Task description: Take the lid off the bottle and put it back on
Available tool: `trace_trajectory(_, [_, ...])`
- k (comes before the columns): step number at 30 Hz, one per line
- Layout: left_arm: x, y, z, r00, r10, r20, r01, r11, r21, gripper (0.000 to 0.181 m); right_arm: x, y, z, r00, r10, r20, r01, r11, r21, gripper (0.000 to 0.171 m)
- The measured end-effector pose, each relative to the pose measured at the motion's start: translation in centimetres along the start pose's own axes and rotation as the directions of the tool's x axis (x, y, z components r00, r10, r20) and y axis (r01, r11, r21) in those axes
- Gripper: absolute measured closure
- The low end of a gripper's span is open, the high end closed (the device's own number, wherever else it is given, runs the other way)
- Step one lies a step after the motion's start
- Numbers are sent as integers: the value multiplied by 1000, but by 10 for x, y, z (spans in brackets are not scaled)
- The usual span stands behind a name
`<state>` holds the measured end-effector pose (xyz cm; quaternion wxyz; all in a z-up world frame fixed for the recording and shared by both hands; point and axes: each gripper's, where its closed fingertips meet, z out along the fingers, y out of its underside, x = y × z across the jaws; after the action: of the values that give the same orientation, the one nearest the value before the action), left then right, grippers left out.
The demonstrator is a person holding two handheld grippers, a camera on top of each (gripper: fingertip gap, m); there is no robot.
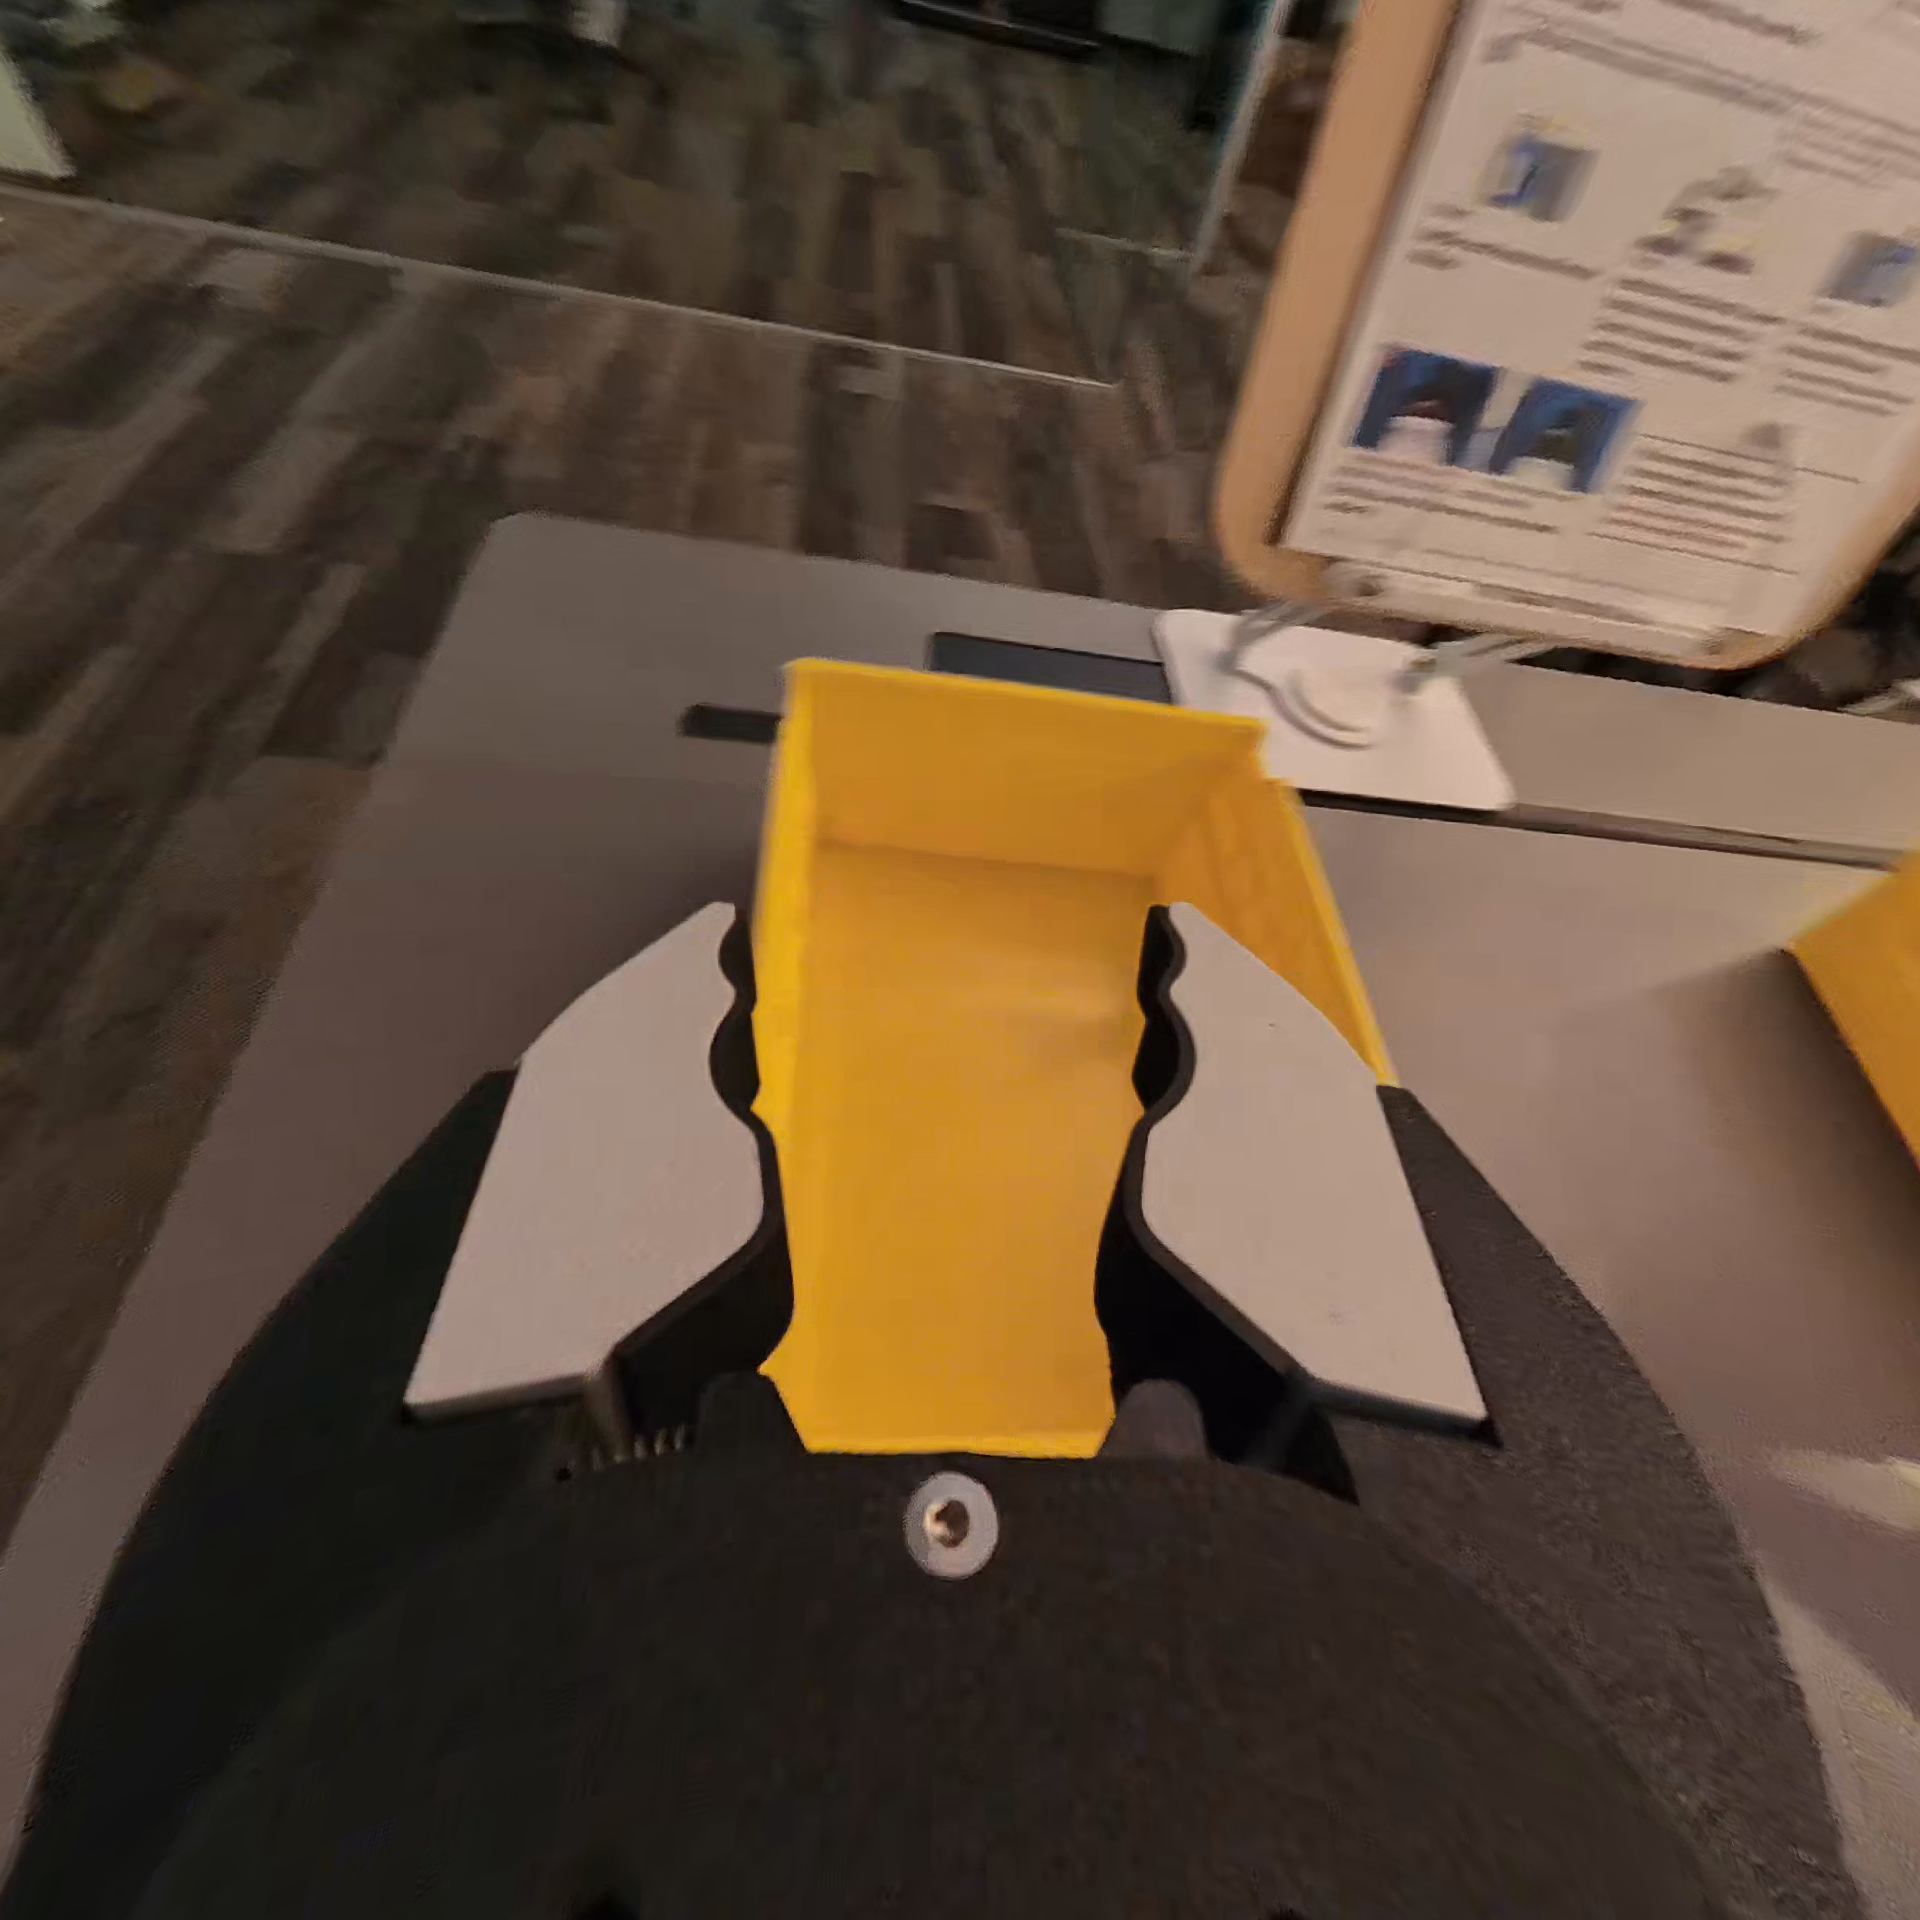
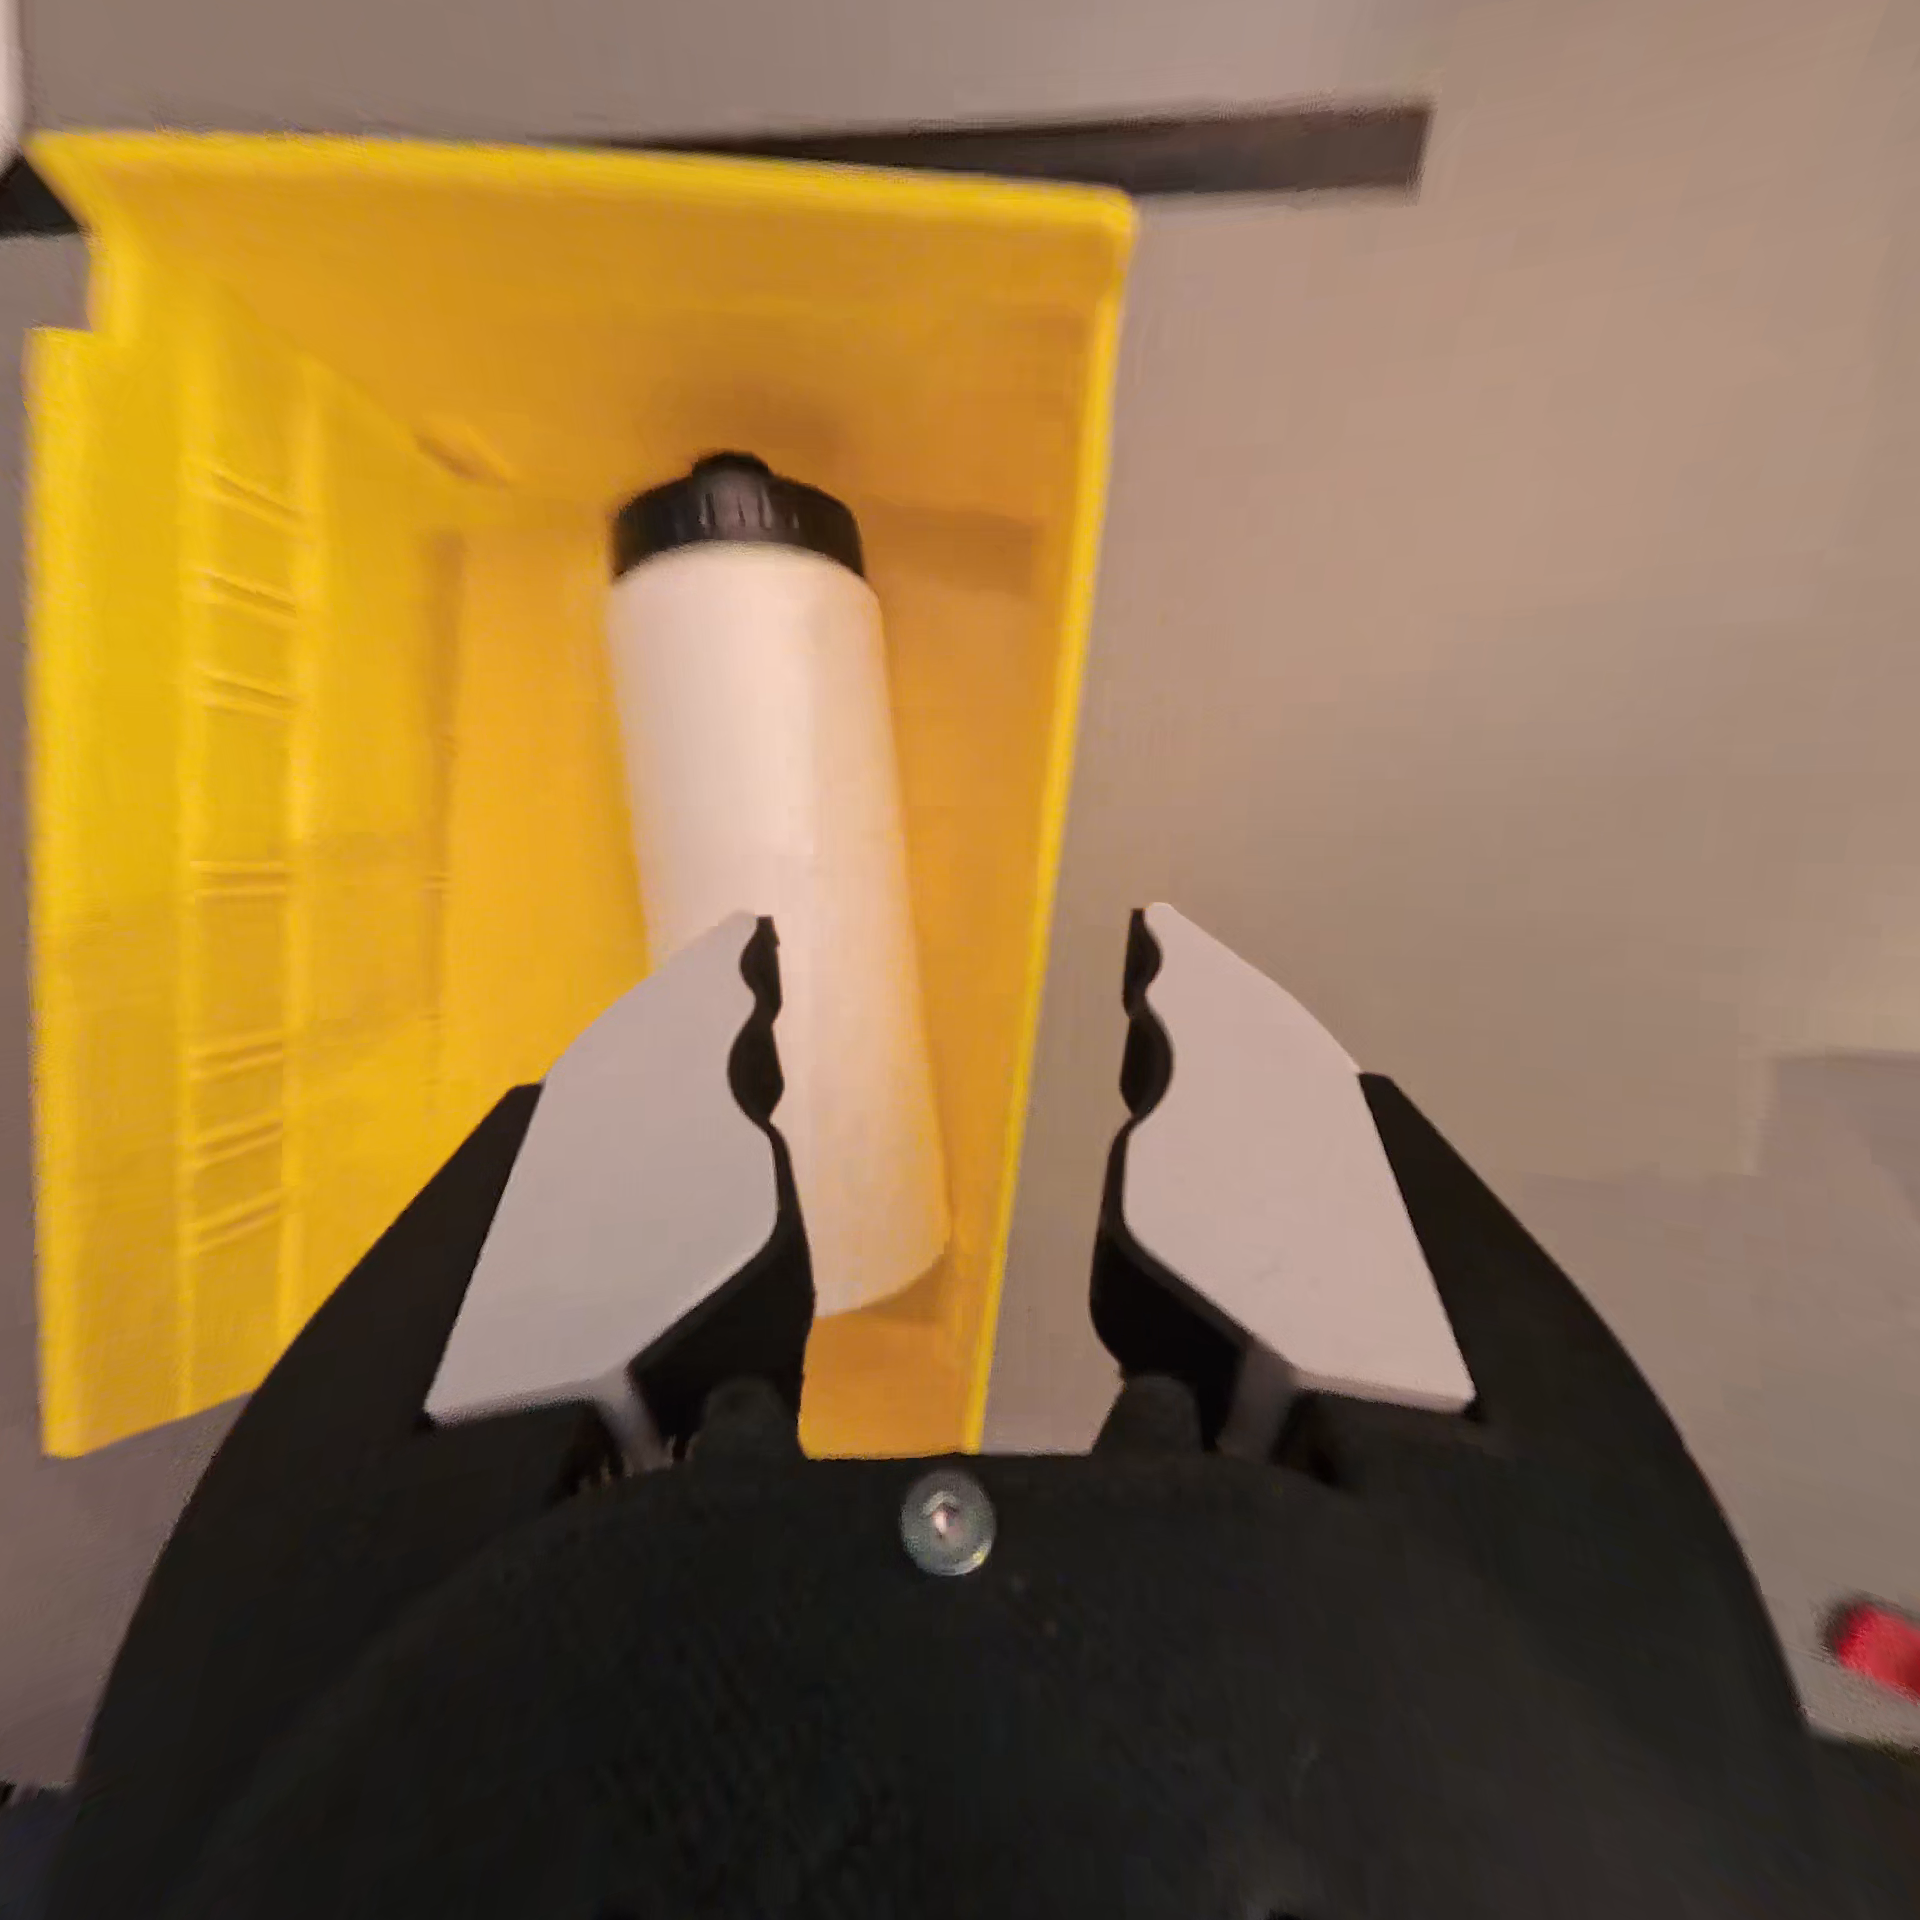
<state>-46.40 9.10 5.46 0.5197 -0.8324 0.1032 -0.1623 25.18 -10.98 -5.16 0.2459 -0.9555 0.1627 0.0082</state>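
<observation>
In the right wrist view a white bottle [image 2: 769, 831] with a black screw lid [image 2: 736, 514] lies in a yellow tray [image 2: 343, 727], lid pointing away. My right gripper [image 2: 951, 925] is open and empty above the bottle's near end and the tray's right wall. In the left wrist view my left gripper [image 1: 945, 914] is open and empty over an empty yellow tray [image 1: 997, 790] that shows between the fingers. No bottle shows in that view.
Both trays stand on a grey table [image 1: 520, 831]. A clipboard with a printed sheet [image 1: 1621, 312] stands on a white base [image 1: 1340, 717] at the back right. A second yellow tray edge [image 1: 1870, 997] shows at the right. A red object [image 2: 1875, 1652] lies at the lower right.
</observation>
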Motion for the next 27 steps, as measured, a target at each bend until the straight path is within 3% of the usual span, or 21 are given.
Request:
trace_trajectory(4, [-45, 23, -2, 991, -38, 128, 48, 996, -79, 111, 18, 22, 20, 995, 95, 31, -92, 991, -97, 114])
trace_trajectory(7, [-55, 44, 7, 988, -26, 155, 55, 982, -182, 114, 16, 41, 38, 993, 104, 51, -90, 971, -223, 136])
trace_trajectory(9, [-58, 53, 15, 985, 9, 173, 32, 972, -233, 116, 8, 47, 47, 991, 108, 82, -81, 956, -281, 161])
trace_trajectory(10, [-59, 55, 18, 984, 28, 178, 18, 968, -250, 117, 8, 49, 51, 993, 105, 63, -81, 950, -303, 163])
trace_trajectory(17, [-62, 74, 34, 985, 62, 160, -7, 945, -328, 125, -21, 52, 56, 973, 171, 155, -104, 925, -365, 162])
trace_trajectory(24, [-54, 87, 44, 994, -71, 78, 94, 932, -350, 135, -63, 48, 63, 981, 69, 180, 12, 910, -414, 163])
trace_trajectory(27, [-60, 99, 47, 993, -49, 103, 87, 910, -405, 133, -86, 45, 67, 978, 19, 206, 71, 905, -419, 162])
